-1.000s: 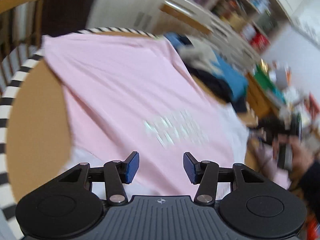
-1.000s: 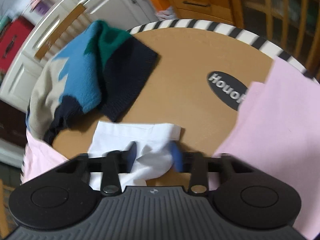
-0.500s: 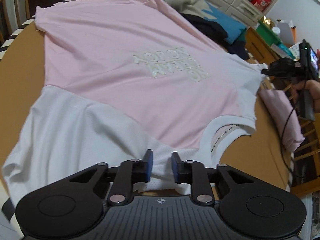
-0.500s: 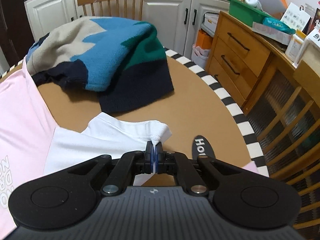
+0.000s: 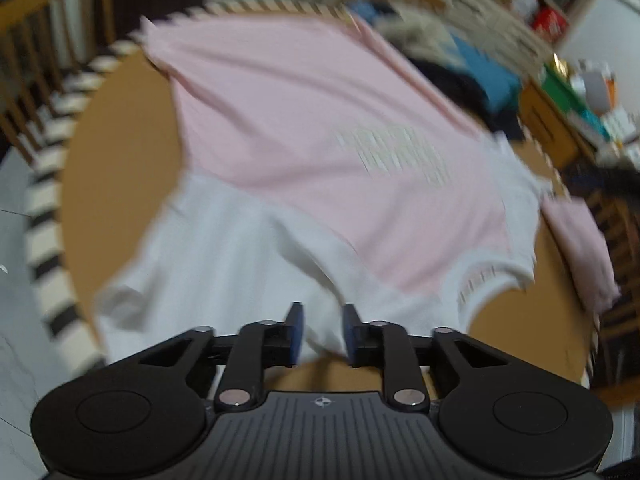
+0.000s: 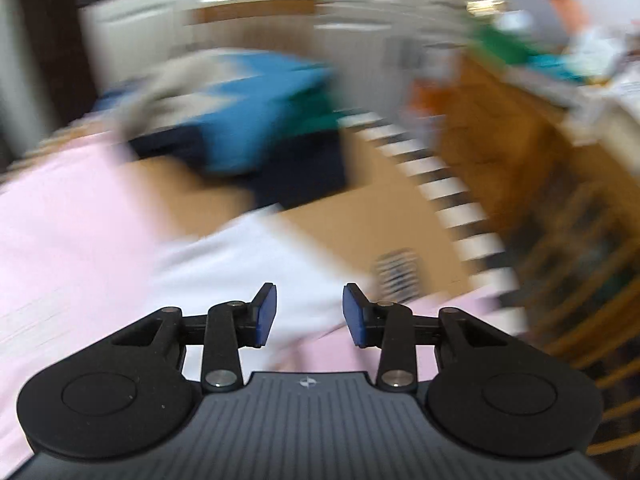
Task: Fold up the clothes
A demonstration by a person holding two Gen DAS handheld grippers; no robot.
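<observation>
Pale lettering (image 5: 394, 156) on pink T-shirt (image 5: 304, 128), ahead of the left gripper's fingers: smeared, unreadable.
Dark oval label (image 6: 398, 270) on table (image 6: 336, 220), just beyond the right gripper's right finger: streaked, text illegible.
Blue knit pile (image 6: 256, 120), far ahead of the right fingers: outline blurred.
Cluttered sideboard (image 6: 532, 92), right of the fingers: items indistinguishable.
Folded pink cloth (image 5: 580, 248), right of the left fingers: blurred.

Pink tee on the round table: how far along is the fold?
Done: the pink-and-white T-shirt lies spread flat; a small pink garment sits bundled at the table edge. In hand: nothing; the left gripper and right gripper are opening, pads clear of cloth. Left: every fold, plus the blue sweater.
</observation>
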